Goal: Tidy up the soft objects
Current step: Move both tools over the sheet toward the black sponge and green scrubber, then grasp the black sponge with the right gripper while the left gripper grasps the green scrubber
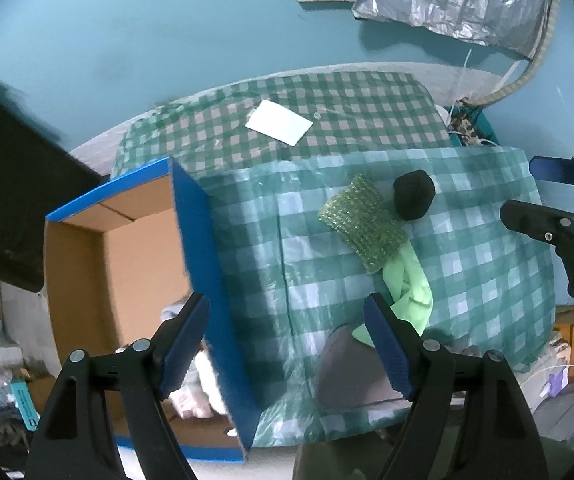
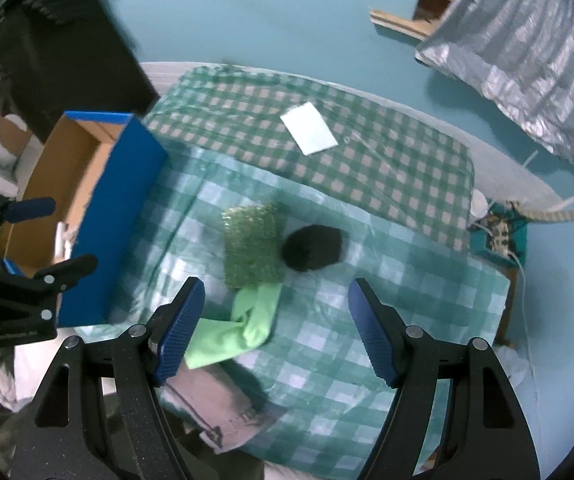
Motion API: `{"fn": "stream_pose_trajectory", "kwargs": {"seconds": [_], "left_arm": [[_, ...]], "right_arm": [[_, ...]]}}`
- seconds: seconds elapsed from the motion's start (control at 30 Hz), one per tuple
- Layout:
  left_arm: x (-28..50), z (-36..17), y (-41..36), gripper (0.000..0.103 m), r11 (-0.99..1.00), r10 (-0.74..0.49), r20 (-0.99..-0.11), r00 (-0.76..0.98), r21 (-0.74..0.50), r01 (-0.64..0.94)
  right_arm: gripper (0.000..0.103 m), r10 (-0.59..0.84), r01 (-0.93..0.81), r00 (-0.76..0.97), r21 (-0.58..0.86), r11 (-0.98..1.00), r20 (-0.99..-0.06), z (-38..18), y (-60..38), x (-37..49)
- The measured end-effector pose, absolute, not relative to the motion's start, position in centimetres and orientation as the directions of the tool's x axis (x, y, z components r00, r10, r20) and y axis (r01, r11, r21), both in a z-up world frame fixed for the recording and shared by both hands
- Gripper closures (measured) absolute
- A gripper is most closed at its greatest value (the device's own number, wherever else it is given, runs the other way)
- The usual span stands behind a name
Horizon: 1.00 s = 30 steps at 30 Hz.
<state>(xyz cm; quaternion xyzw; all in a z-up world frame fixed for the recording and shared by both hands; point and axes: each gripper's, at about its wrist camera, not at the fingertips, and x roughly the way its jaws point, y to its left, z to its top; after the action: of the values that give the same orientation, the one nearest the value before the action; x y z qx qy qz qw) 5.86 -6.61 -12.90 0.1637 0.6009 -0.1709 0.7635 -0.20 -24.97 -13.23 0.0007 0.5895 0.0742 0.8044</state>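
On the checked tablecloth [image 1: 467, 240] [image 2: 327, 340] lie a green glittery scrub pad [image 1: 363, 222] [image 2: 251, 246], a black soft ball [image 1: 413, 195] [image 2: 312, 248], a light green cloth [image 1: 405, 292] [image 2: 243, 324] and a grey-pink cloth [image 1: 351, 372] [image 2: 215, 400] at the near edge. My left gripper [image 1: 285, 350] hovers open over the blue box's wall, holding nothing. My right gripper [image 2: 273, 332] stands open above the light green cloth, empty. Each gripper shows in the other's view, the right gripper [image 1: 527, 196] and the left gripper [image 2: 55, 236].
A blue cardboard box [image 1: 203, 256] [image 2: 123, 200] with a brown inside stands at the table's left; pale soft items [image 1: 203, 384] lie in it. A white card [image 1: 279, 122] [image 2: 309, 128] rests on the far cloth. A silver bag [image 1: 455, 0] and wires [image 2: 499, 232] lie beyond.
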Motion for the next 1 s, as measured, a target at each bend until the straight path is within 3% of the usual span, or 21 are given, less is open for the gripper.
{"fn": "stream_pose_trajectory", "kwargs": {"seconds": [0.4, 0.6, 1.0], "left_arm": [[8.6, -17.6, -9.2, 0.023, 0.893, -0.058, -0.988, 0.143, 0.013, 0.450], [9.5, -20.3, -10.6, 0.023, 0.876, -0.005, -0.989, 0.148, 0.068, 0.478], [10.8, -22.4, -11.8, 0.023, 0.897, -0.040, -0.996, 0.085, 0.002, 0.443]], "right_arm": [[0.029, 0.140, 0.000, 0.226, 0.144, 0.990, -0.964, -19.6, -27.7, 3.7], [0.029, 0.136, 0.045, 0.188, 0.147, 0.988, -0.973, -22.9, -27.9, 6.2], [0.029, 0.076, 0.098, 0.110, 0.087, 0.991, -0.991, -28.2, -27.9, 8.0]]}}
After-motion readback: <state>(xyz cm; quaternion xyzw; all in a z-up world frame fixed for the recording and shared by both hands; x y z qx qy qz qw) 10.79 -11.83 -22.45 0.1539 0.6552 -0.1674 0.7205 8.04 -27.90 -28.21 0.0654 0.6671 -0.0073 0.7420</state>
